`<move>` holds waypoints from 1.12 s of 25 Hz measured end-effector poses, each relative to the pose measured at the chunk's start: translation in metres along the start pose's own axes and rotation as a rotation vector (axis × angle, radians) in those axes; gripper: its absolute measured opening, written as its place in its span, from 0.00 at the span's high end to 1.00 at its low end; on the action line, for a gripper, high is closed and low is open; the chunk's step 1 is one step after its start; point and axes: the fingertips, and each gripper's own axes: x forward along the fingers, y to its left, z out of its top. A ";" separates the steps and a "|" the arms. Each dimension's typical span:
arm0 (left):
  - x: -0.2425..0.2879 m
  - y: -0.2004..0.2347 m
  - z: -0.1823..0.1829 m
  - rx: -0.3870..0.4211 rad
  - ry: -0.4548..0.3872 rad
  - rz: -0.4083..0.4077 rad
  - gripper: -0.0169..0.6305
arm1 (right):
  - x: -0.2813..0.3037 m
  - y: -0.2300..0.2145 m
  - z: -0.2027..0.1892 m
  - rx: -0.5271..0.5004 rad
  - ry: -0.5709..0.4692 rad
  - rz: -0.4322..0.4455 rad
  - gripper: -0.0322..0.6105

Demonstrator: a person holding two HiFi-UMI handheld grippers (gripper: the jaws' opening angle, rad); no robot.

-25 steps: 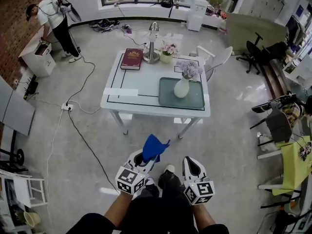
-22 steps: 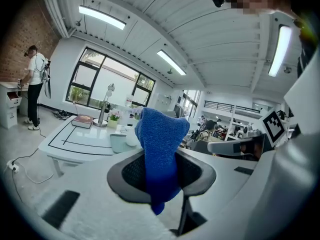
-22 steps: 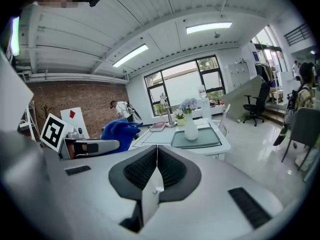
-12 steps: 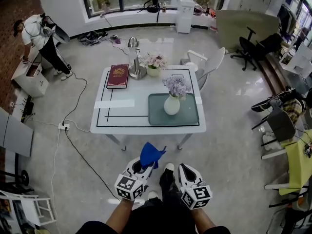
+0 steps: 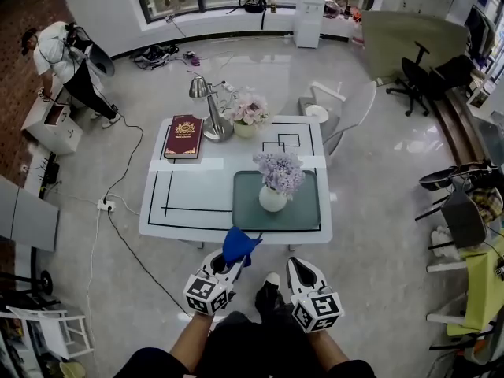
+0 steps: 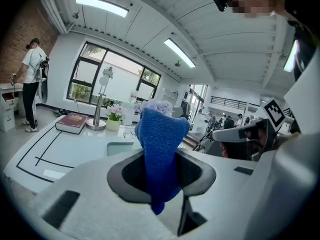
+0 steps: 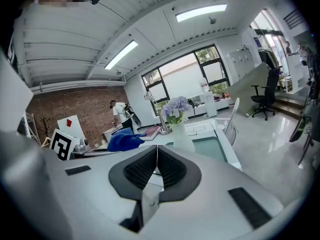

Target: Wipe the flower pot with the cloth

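A white vase-shaped flower pot (image 5: 272,198) with lilac flowers stands on a grey-green tray (image 5: 303,203) at the near right of the white table (image 5: 189,199). My left gripper (image 5: 231,260) is shut on a blue cloth (image 5: 239,245), held just short of the table's near edge; the cloth (image 6: 160,149) stands up between the jaws in the left gripper view. My right gripper (image 5: 299,268) hangs beside it, shut and holding nothing. The pot (image 7: 181,134) also shows ahead in the right gripper view.
On the table's far side lie a red book (image 5: 183,136), a metal desk lamp (image 5: 211,116) and a small pot of pink flowers (image 5: 246,116). A white chair (image 5: 339,116) stands at the far right corner. Cables (image 5: 118,203) run over the floor at left. A person (image 5: 67,50) stands far left.
The table has drawn closer in the head view. Both grippers now sit near its front edge, with the blue cloth still clamped in the left one.
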 end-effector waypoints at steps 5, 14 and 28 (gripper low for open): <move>0.036 0.015 0.006 -0.005 -0.010 0.018 0.78 | 0.031 -0.028 0.012 -0.011 0.027 0.030 0.93; 0.101 0.060 0.003 -0.031 0.025 0.024 0.78 | 0.060 -0.041 -0.001 0.018 0.095 0.017 0.93; 0.185 0.097 -0.027 -0.028 0.152 -0.046 0.78 | 0.064 -0.065 0.003 0.043 0.103 -0.113 0.93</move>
